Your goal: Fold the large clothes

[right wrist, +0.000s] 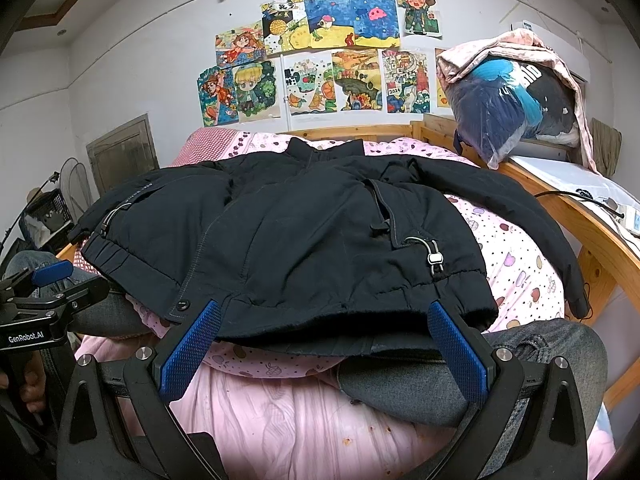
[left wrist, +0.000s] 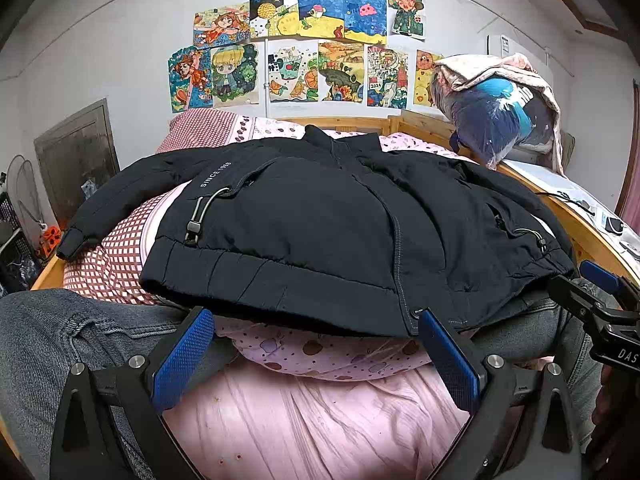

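A black jacket (left wrist: 320, 216) lies spread front-up on a bed (left wrist: 312, 412), over a pink dotted quilt (left wrist: 328, 354), collar toward the wall, both sleeves stretched outward. The left gripper (left wrist: 316, 354) hovers just before the hem, fingers wide apart and empty. The right gripper (right wrist: 325, 350) sits likewise at the hem's other end, fingers apart, holding nothing. Denim-clad knees (right wrist: 540, 360) flank the quilt. Colourful drawings (left wrist: 304, 48) cover the wall behind.
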`<state>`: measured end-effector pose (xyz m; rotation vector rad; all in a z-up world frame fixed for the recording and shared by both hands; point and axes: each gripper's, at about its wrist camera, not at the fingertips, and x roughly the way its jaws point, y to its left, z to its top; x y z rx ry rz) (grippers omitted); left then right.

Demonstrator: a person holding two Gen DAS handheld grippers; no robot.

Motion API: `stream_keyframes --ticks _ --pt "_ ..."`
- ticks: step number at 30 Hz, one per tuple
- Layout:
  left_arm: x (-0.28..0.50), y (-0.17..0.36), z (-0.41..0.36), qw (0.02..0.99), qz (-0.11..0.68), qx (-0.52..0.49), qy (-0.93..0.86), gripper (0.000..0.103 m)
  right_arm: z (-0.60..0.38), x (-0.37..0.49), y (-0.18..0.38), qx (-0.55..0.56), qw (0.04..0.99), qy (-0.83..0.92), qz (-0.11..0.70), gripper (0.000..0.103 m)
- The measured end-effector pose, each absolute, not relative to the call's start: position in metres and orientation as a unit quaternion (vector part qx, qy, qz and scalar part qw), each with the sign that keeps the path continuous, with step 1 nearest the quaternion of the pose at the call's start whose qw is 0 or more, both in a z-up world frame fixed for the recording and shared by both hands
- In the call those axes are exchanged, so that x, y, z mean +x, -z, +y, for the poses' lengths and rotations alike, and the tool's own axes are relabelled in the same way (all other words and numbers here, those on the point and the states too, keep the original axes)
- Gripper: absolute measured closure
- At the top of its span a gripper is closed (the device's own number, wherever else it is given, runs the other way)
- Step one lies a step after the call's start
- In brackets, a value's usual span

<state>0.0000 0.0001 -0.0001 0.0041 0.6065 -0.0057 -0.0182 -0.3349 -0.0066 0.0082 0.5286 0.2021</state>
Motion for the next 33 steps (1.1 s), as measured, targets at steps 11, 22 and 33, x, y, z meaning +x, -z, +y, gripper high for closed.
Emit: stream_keyframes --ticks 11,22,33 --pt "0.000 0.000 0.000 0.954 0.299 0.002 0.003 0.000 -0.337 -0.018 0.011 0.005 0.960 -0.100 0.262 0.001" --pt "0.003 0.005 0.002 0.952 0.306 0.000 0.003 0.000 -0.340 -0.015 0.027 0.006 0.958 -0.098 0.269 0.001" --pt "0.037 0.002 0.002 0.944 0.330 0.014 -0.015 0.000 -0.344 0.014 0.017 -0.005 0.954 -0.097 0.284 0.001"
